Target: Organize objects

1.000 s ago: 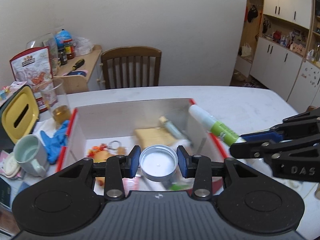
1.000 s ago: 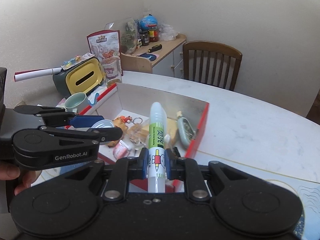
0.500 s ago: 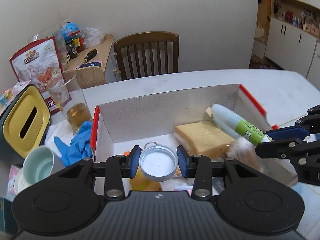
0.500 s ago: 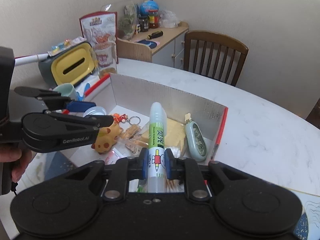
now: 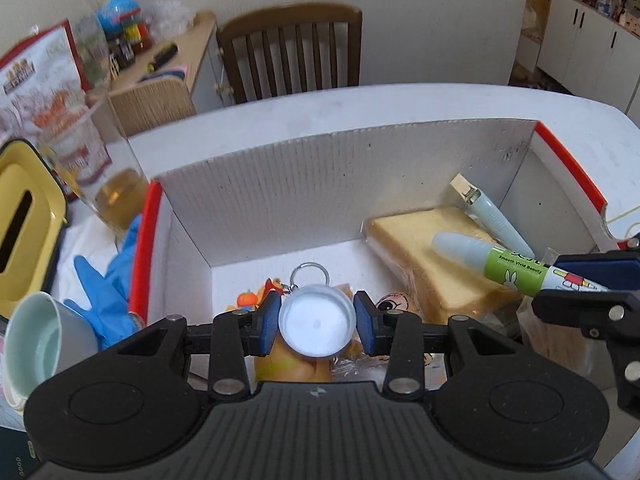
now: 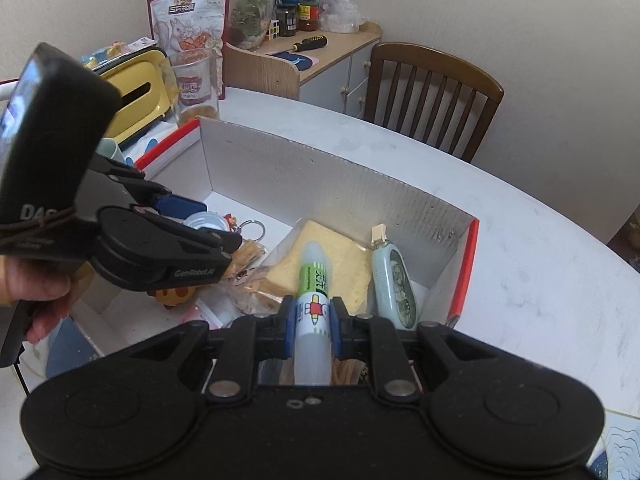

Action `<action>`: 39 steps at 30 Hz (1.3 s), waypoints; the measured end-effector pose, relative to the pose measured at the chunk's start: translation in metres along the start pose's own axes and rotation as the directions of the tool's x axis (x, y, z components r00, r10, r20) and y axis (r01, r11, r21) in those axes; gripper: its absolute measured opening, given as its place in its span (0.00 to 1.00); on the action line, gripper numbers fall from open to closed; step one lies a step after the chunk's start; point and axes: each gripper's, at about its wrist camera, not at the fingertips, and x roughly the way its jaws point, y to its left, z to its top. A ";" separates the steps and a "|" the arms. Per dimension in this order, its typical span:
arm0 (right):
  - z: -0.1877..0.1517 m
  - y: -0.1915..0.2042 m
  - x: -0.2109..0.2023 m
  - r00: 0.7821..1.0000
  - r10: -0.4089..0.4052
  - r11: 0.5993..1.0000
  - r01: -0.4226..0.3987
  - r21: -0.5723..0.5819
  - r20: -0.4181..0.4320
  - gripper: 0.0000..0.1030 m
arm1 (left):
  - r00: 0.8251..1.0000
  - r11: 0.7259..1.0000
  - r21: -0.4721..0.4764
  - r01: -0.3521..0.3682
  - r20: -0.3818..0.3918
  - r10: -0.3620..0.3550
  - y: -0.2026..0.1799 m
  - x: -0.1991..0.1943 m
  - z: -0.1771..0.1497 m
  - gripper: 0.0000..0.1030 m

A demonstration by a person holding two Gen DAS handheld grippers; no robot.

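A red-rimmed cardboard box (image 5: pixel 280 184) stands on the white table and also shows in the right wrist view (image 6: pixel 328 184). It holds a slice of bread (image 5: pixel 412 240), a pale green correction tape (image 6: pixel 394 276), a keyring (image 5: pixel 310 274) and small toys. My left gripper (image 5: pixel 317 330) is shut on a round white tealight candle (image 5: pixel 317 326) above the box's near left part. My right gripper (image 6: pixel 313 330) is shut on a white and green glue tube (image 6: pixel 314 280), held over the bread; the tube also shows in the left wrist view (image 5: pixel 500 264).
Left of the box are a glass with amber drink (image 5: pixel 104 176), a blue glove (image 5: pixel 108 288), a pale green mug (image 5: pixel 36 344) and a yellow-lidded bin (image 5: pixel 24 220). A wooden chair (image 5: pixel 292 52) stands behind the table. A side cabinet (image 6: pixel 320 56) carries jars.
Both grippers have moved forward and down over the box, still holding the candle and the glue tube. The box contents now fill more of both views.
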 end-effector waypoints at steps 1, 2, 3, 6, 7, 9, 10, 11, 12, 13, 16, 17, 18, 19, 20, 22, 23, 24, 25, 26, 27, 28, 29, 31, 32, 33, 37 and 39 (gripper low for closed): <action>0.001 0.000 0.002 1.000 0.001 1.000 -0.001 0.001 -0.004 0.16 | 1.000 1.000 0.000 0.004 -0.014 -0.004 0.000 0.001 0.002 0.37; 0.002 0.000 0.003 1.000 0.000 1.000 0.000 0.000 -0.007 0.16 | 1.000 1.000 0.006 0.009 -0.027 -0.008 -0.001 0.003 0.003 0.37; 0.003 0.000 0.005 1.000 -0.001 1.000 0.001 -0.001 -0.009 0.16 | 0.999 1.000 0.016 0.012 -0.035 -0.011 -0.003 0.004 0.004 0.37; 0.004 -0.001 0.006 1.000 0.005 1.000 -0.004 0.006 -0.016 0.16 | 0.999 0.999 0.041 0.003 -0.052 -0.001 -0.006 0.007 0.006 0.37; 0.004 -0.001 0.007 1.000 0.006 1.000 -0.006 0.004 -0.016 0.17 | 0.998 0.999 0.042 0.007 -0.057 -0.005 -0.007 0.008 0.007 0.37; 0.005 -0.001 0.007 1.000 0.007 1.000 -0.007 0.002 -0.015 0.20 | 0.998 0.999 0.041 0.015 -0.066 -0.012 -0.008 0.009 0.009 0.38; 0.005 -0.002 0.007 1.000 0.009 1.000 -0.009 0.002 -0.015 0.20 | 0.997 0.999 0.040 0.017 -0.072 -0.014 -0.008 0.010 0.010 0.38; 0.005 -0.001 0.007 1.000 0.012 1.000 -0.012 0.002 -0.016 0.22 | 0.997 0.999 0.041 0.018 -0.073 -0.015 -0.008 0.011 0.010 0.38; 0.005 -0.001 0.007 1.000 0.016 1.000 -0.016 0.001 -0.016 0.22 | 0.997 0.999 0.043 0.017 -0.073 -0.014 -0.009 0.011 0.010 0.38; 0.005 -0.002 0.006 1.000 0.017 1.000 -0.017 0.001 -0.016 0.23 | 0.997 0.999 0.043 0.019 -0.075 -0.015 -0.009 0.012 0.011 0.38; 0.003 -0.004 0.002 1.000 0.021 1.000 -0.021 -0.003 -0.006 0.28 | 0.996 0.999 0.036 0.029 -0.083 -0.026 -0.009 0.014 0.012 0.38; 0.003 -0.004 0.000 1.000 0.020 1.000 -0.020 -0.005 -0.002 0.31 | 0.996 0.999 0.033 0.028 -0.084 -0.025 -0.009 0.014 0.012 0.39; 0.002 -0.005 -0.002 1.000 0.021 1.000 -0.021 -0.004 0.004 0.32 | 0.996 0.999 0.030 0.028 -0.083 -0.026 -0.009 0.013 0.012 0.39; 0.002 -0.006 -0.004 1.000 0.024 1.000 -0.024 -0.002 0.009 0.33 | 0.996 0.999 0.025 0.030 -0.081 -0.028 -0.009 0.012 0.012 0.44; 0.002 -0.007 -0.006 1.000 0.027 1.000 -0.027 0.001 0.012 0.34 | 0.996 0.999 0.019 0.034 -0.077 -0.032 -0.009 0.011 0.011 0.50; 0.003 -0.009 -0.010 0.999 0.031 1.000 -0.031 0.006 0.019 0.35 | 0.997 0.999 0.006 0.040 -0.067 -0.040 -0.009 0.008 0.010 0.55; 0.002 -0.011 -0.014 0.999 0.035 0.999 -0.035 0.008 0.026 0.37 | 0.997 0.999 0.000 0.043 -0.063 -0.043 -0.008 0.007 0.009 0.55; 0.002 -0.011 -0.014 0.999 0.035 0.999 -0.035 0.008 0.026 0.37 | 0.997 0.999 -0.006 0.046 -0.061 -0.046 -0.008 0.005 0.008 0.55; 0.001 -0.012 -0.016 0.999 0.037 0.999 -0.037 0.008 0.029 0.38 | 0.997 0.999 -0.011 0.047 -0.059 -0.048 -0.007 0.003 0.007 0.55; 0.001 -0.013 -0.018 0.999 0.040 0.999 -0.040 0.010 0.032 0.41 | 0.997 0.999 -0.013 0.049 -0.053 -0.050 -0.006 0.001 0.006 0.56; 0.000 -0.014 -0.020 0.999 0.043 0.999 -0.043 0.013 0.034 0.42 | 0.998 0.999 -0.016 0.051 -0.048 -0.052 -0.006 -0.002 0.004 0.56; 0.000 -0.015 -0.022 0.998 0.046 0.999 -0.047 0.016 0.039 0.44 | 0.998 0.998 -0.021 0.053 -0.041 -0.054 -0.005 -0.006 0.003 0.56; -0.001 -0.016 -0.024 0.998 0.050 0.999 -0.051 0.018 0.043 0.46 | 0.998 0.998 -0.027 0.057 -0.033 -0.058 -0.004 -0.010 0.001 0.56; -0.003 -0.017 -0.029 0.997 0.058 0.998 -0.059 0.020 0.048 0.47 | 0.998 0.997 -0.040 0.066 -0.013 -0.066 -0.003 -0.018 -0.003 0.56; -0.004 -0.017 -0.031 0.997 0.061 0.998 -0.062 0.017 0.050 0.47 | 0.998 0.996 -0.048 0.070 -0.001 -0.070 -0.002 -0.023 -0.005 0.56; -0.005 -0.017 -0.034 0.997 0.062 0.998 -0.063 0.013 0.053 0.47 | 0.997 0.996 -0.057 0.074 0.010 -0.074 -0.001 -0.028 -0.006 0.57; -0.009 -0.016 -0.044 0.995 0.074 0.997 -0.074 0.000 0.069 0.50 | 0.994 0.990 -0.095 0.099 0.063 -0.094 0.002 -0.048 -0.013 0.61; -0.011 -0.016 -0.049 0.993 0.084 0.996 -0.084 0.001 0.080 0.53 | 0.991 0.991 -0.098 0.094 0.103 -0.084 0.001 -0.061 -0.017 0.61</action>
